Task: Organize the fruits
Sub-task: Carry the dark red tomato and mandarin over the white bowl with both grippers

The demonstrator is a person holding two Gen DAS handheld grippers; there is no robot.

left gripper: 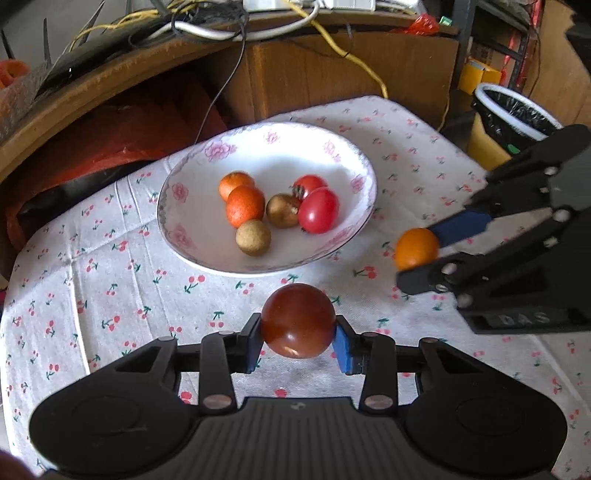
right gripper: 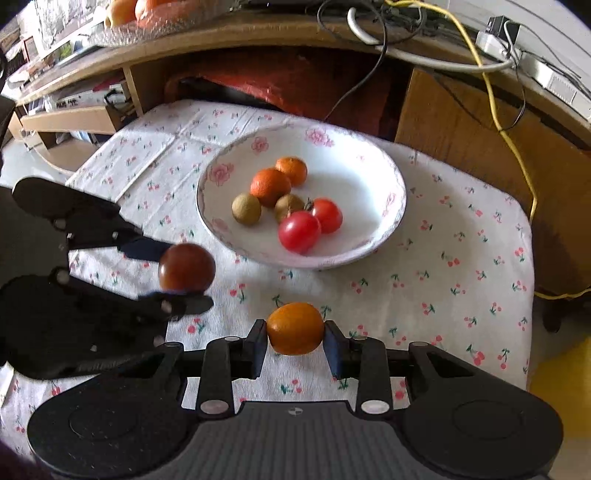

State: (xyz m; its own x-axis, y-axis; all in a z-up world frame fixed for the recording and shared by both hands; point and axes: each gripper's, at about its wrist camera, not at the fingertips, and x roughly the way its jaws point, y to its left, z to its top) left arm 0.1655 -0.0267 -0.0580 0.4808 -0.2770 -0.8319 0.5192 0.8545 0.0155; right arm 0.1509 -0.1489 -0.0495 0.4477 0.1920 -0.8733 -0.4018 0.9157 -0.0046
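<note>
A white floral bowl [left gripper: 207, 254] [right gripper: 369, 254] stands mid-table holding two small oranges [left gripper: 244, 206] [right gripper: 270, 186], two red tomatoes [left gripper: 318, 210] [right gripper: 299, 231] and two brown longan-like fruits [left gripper: 253, 237] [right gripper: 246, 209]. My left gripper [left gripper: 298, 341] [right gripper: 173, 273] is shut on a dark red tomato [left gripper: 297, 319] [right gripper: 187, 267], held above the cloth just in front of the bowl. My right gripper [right gripper: 295, 341] [left gripper: 424, 251] is shut on a small orange [right gripper: 295, 328] [left gripper: 416, 248], to the bowl's near right.
A cherry-print cloth [left gripper: 110, 280] [right gripper: 443, 295] covers the small table. Behind it stands a wooden desk [left gripper: 295, 74] [right gripper: 461, 122] with loose cables [left gripper: 207, 26]. A bin with a black liner [left gripper: 517, 114] sits off the table's right side.
</note>
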